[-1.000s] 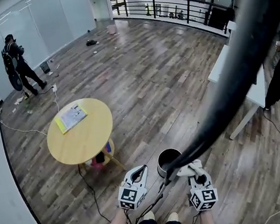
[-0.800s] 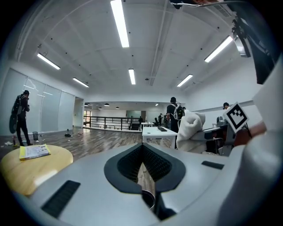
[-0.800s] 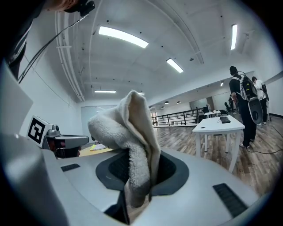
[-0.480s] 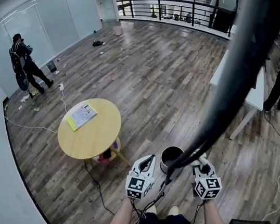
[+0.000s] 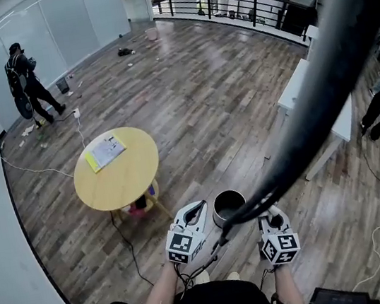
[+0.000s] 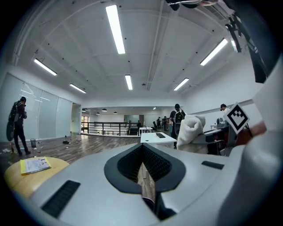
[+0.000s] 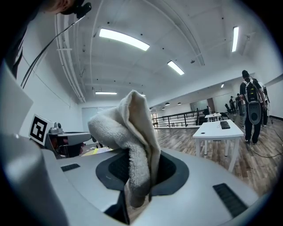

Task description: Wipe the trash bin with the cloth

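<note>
Head view: trash bin (image 5: 228, 206) standing upright on floor (image 5: 240, 104), open top up, between both grippers. Right gripper (image 5: 274, 214) hovering at bin's 3 o'clock, jaws clamping cloth (image 7: 132, 132), bunched end sticking forward, likely ready for wiping. Left gripper (image 5: 198, 209) at 9 o'clock, jaws pressing together, empty, probably for steadying bin. Round tabletop (image 5: 118, 170) sitting at 10 o'clock.
</note>
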`<action>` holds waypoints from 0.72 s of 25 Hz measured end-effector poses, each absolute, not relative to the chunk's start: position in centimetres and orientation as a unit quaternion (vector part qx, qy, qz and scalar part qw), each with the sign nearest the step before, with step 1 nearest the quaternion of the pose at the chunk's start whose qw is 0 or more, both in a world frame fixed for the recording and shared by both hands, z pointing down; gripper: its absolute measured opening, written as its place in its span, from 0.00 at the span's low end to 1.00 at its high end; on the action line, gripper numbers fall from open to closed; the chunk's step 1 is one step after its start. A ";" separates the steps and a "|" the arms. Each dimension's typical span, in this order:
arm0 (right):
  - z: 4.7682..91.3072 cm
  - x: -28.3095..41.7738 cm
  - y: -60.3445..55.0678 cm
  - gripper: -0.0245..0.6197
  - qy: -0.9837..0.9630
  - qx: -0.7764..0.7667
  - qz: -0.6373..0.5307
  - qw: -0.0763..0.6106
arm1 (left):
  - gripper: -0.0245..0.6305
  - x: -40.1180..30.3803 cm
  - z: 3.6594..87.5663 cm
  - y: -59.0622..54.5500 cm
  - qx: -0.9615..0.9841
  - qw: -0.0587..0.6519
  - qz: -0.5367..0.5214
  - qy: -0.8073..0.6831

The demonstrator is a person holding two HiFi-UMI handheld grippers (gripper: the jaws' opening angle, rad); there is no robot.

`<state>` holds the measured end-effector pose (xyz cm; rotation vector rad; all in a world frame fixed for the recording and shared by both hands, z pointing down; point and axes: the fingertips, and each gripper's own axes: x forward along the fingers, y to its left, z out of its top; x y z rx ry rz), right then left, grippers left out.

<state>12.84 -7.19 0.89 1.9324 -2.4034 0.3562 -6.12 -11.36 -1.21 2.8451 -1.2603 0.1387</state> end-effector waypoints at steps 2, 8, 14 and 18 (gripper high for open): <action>1.0 12.4 -7.0 0.19 -0.775 0.621 0.115 0.019 | 0.03 -6.0 -0.9 -11.4 0.914 0.017 0.046 -0.404; 0.6 12.0 -6.7 0.19 -0.779 0.618 0.104 0.023 | 0.03 -5.3 -1.7 -11.6 0.918 0.013 0.036 -0.395; 0.6 12.1 -5.9 0.19 -0.777 0.620 0.105 0.019 | 0.03 -5.2 -2.1 -10.9 0.919 0.010 0.034 -0.392; 0.5 11.9 -5.6 0.19 -0.779 0.618 0.102 0.019 | 0.03 -5.1 -2.2 -10.6 0.920 0.008 0.035 -0.390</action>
